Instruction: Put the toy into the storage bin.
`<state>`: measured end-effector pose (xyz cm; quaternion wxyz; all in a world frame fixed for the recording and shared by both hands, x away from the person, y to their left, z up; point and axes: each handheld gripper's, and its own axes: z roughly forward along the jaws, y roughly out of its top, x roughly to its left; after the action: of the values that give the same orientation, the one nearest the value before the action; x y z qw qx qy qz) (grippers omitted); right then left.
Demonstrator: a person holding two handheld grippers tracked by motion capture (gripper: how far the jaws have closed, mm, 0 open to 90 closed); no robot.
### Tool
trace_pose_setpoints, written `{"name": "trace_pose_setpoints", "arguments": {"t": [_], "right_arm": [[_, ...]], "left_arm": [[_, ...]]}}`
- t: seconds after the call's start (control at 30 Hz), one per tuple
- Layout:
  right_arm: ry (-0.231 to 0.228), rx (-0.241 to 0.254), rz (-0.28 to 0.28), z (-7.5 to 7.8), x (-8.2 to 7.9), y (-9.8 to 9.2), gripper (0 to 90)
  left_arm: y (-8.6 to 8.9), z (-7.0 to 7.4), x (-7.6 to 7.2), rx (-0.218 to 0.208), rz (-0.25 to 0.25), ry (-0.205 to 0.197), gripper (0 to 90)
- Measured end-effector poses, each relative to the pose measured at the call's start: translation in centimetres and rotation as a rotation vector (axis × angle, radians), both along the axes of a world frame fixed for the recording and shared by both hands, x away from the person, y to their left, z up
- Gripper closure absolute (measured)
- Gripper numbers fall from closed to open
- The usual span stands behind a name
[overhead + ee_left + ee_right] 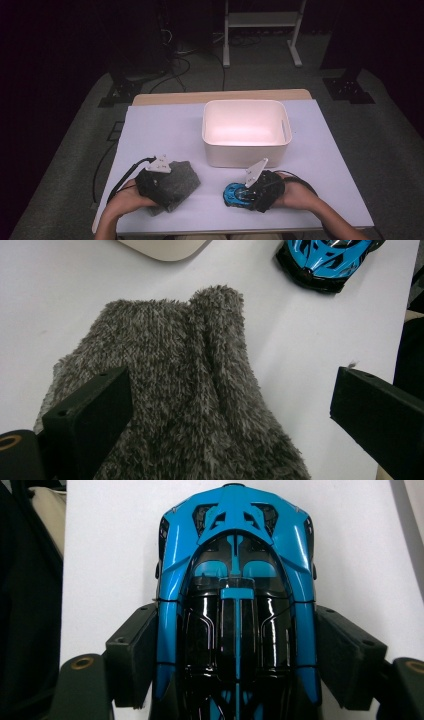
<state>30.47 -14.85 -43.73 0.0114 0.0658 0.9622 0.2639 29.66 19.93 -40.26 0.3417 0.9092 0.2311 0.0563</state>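
Dark floor and cables surround a white table [165, 130] in the high view. A white bin [246, 131] stands at the table's centre, toward twelve o'clock. At seven o'clock the left gripper [159, 184] rests over a grey furry cloth [182, 181]. At five o'clock the right gripper [239, 194] sits around a blue toy car [233, 194], just in front of the bin.

Left gripper view: the two black jaws stand wide apart. The furry cloth [195, 390] lies flat on the table between them, nearer the left jaw; neither jaw squeezes it. The car [325, 260] sits at one o'clock, well apart from the cloth.

Right gripper view: the blue and black car [235, 605] points toward twelve o'clock. Both jaws press against its sides, holding it on the white surface.
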Motion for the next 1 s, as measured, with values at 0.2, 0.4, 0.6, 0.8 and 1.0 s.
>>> {"name": "trace_pose_setpoints", "arguments": {"t": [0.2,0.4,0.6,0.8,1.0], "right_arm": [[0.003,0.009,0.012,0.5,0.0,0.3,25.2],[0.012,0.035,0.026,1.4,-0.1,0.6,25.2],[0.013,0.044,0.038,2.8,-0.1,0.9,25.2],[0.006,0.054,0.059,4.6,0.0,1.0,25.1],[0.014,0.071,0.072,6.4,0.0,1.2,25.1]], "left_arm": [[0.1,0.0,0.0,-0.002,0.002,0.0,2.9],[0.2,0.0,0.0,-0.004,0.004,-0.001,2.9],[0.3,0.1,-0.1,-0.002,0.0,-0.002,2.9],[0.4,0.0,-0.1,-0.005,0.004,0.0,2.9],[0.5,0.0,0.0,-0.018,0.011,-0.002,2.9]]}}
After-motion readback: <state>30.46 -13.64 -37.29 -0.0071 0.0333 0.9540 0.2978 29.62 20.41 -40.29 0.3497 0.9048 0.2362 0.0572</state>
